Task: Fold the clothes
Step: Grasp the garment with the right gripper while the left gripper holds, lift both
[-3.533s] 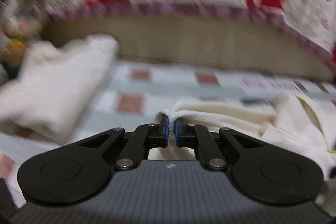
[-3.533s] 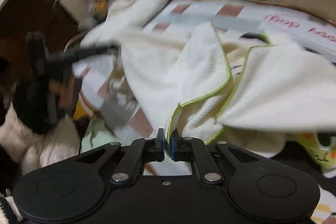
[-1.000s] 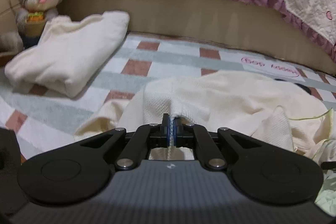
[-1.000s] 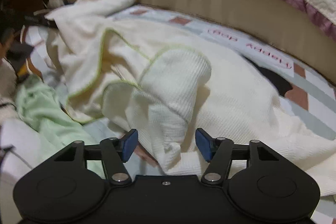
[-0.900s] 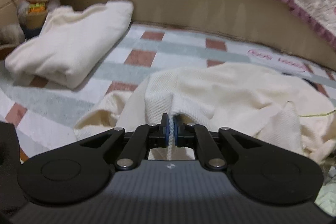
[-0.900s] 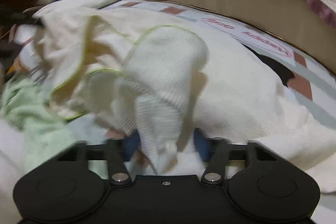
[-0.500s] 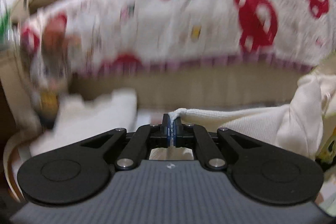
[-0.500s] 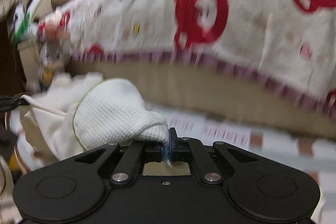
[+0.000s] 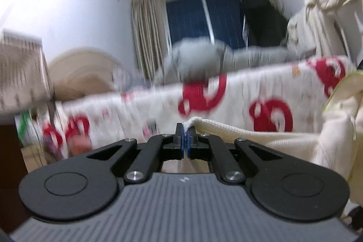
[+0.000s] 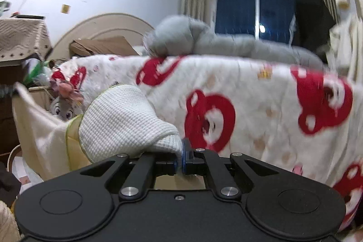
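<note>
**Garment held up between two claws, ready to be spread**

The left claw [image 9: 186, 140] was clenched on a corner of the cream garment [image 9: 261, 135], and the cloth ran from it in a tight band toward the right of that view. The right claw [image 10: 180, 159] was clenched too, grasping a bunched waffle part of the same garment [image 10: 122, 119], whose green-trimmed edge hung down to the left. Both claws pointed about level, and the garment was held in the air between them, not lying on any surface.

I judge that the step in hand was lifting and stretching the garment, before any fold. The next move would call for pulling the two grips apart to flatten the cloth, then lowering it.

In front stood the quilt [image 10: 261, 106] with red prints, and beyond it the window [image 10: 254, 6]. The room above looked open; the quilt was near.
</note>
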Motion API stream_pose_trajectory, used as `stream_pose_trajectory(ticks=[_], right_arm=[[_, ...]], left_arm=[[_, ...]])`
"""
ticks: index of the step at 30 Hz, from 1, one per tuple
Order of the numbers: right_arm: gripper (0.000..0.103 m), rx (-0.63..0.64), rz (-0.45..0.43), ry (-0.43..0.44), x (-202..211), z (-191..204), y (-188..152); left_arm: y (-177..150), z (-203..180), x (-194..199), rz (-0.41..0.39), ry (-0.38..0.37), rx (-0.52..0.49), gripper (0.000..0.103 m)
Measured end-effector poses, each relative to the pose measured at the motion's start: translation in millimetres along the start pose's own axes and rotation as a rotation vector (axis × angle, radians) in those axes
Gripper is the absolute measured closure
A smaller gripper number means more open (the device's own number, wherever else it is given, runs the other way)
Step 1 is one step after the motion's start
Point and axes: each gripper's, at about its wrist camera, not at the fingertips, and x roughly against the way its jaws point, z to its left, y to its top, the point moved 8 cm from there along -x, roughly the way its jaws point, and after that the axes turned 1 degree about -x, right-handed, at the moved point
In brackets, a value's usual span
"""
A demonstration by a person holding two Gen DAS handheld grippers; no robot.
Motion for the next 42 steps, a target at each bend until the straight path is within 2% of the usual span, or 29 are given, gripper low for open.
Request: stream_pose_trajectory(ticks=[3, 5, 7, 10, 14, 17, 20, 24, 29, 32, 35, 38, 40, 42], right_arm=[[0.098, 0.019, -0.062, 0.009, 29, 15, 7], [0.098, 0.003, -0.070, 0.054, 36, 22, 7], [0.098, -0.018, -0.057, 0.105, 34, 28, 6], [0.098, -0.009, 0.023, 0.165, 6, 32, 18], [0.098, 0.043, 0.068, 0.209, -14, 40, 58], [0.098, 0.083, 0.087, 0.237, -19, 44, 89], [0.099, 0.088, 0.063, 0.244, 7, 40, 117], [0.099, 0.097, -0.004, 0.178, 51, 24, 143], [0.099, 0.060, -0.038, 0.113, 86, -3, 157], [0.098, 0.034, -0.015, 0.115, 80, -17, 156], [0.098, -0.002, 0.073, 0.140, 39, -29, 132], [0.098, -0.019, 0.191, 0.146, -25, -33, 88], [0.099, -0.026, 0.305, 0.126, -79, -35, 48], [0.098, 0.006, 0.437, 0.071, -142, -33, 4]], left_arm=[[44, -2, 35, -0.099, 0.036, -0.039, 0.101], [63, -1, 53, -0.123, 0.062, -0.049, 0.101], [72, 4, 60, -0.112, 0.078, -0.044, 0.101], [74, 17, 64, -0.096, 0.126, -0.058, 0.101], [79, 34, 72, -0.090, 0.185, -0.090, 0.101], [94, 43, 85, -0.114, 0.205, -0.108, 0.101], [117, 42, 98, -0.157, 0.187, -0.113, 0.101], [139, 33, 112, -0.185, 0.105, -0.048, 0.101], [146, 15, 94, -0.176, 0.042, -0.060, 0.100], [122, 12, 54, -0.123, 0.042, -0.066, 0.100], [78, 13, -4, -0.031, 0.054, -0.061, 0.100], [21, 10, -71, 0.070, 0.091, -0.113, 0.100], [-24, 4, -118, 0.141, 0.096, -0.160, 0.100], [-71, -3, -171, 0.228, 0.085, -0.157, 0.100]])
